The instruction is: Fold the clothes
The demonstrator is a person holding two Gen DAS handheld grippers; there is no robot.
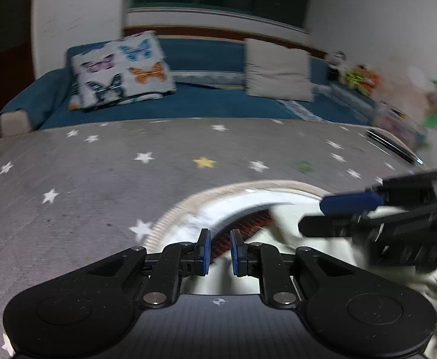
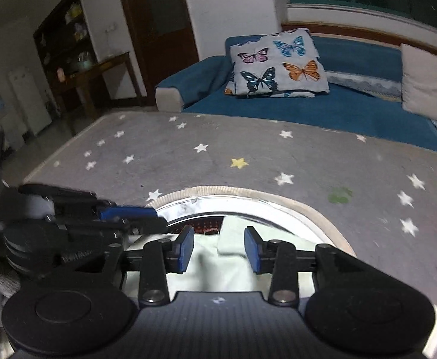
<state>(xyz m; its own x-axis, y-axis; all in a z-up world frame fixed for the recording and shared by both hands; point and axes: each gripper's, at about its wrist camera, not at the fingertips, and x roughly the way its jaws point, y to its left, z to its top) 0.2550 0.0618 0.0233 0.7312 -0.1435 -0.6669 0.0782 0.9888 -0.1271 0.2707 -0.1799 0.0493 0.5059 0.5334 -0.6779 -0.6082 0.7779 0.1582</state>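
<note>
At six o'clock on the star cloth [image 2: 248,149], the shirt [image 2: 236,272] looks soft, light; pinch its collar [image 2: 278,197]. Left gripper [image 1: 220,252] narrow, apparently empty; right gripper [image 2: 220,249] half-open, empty.

The left gripper [image 1: 220,252] tilts downward with its fingers [image 1: 204,252] nearly together, beside the right gripper [image 2: 220,249], fingers apart.

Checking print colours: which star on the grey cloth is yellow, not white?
The yellow star near the middle of the grey cloth, just beyond the garment's collar; every other star is white.
</note>
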